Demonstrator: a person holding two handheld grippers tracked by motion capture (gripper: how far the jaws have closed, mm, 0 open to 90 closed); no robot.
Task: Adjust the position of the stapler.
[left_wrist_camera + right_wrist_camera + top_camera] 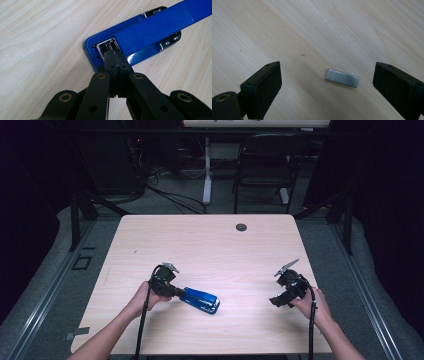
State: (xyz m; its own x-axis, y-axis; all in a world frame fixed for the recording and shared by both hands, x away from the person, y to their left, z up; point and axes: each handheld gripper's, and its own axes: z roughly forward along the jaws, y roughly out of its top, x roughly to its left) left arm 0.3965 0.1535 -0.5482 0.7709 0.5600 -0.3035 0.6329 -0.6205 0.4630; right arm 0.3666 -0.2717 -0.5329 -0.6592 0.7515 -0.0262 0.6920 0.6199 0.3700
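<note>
While the high view holds steady, I note the blue stapler lying near the front of the pale wood-grain table, left gripper at its end, right gripper well apart. Left gripper view: jaws closed together, tips pressing the chrome magazine end of the glossy plastic body; a slip could skate the stapler away. Right gripper view: jaws spread wide around a thin, flat, brushed-metal staple strip; a clumsy pinch may flip or break it.
</note>
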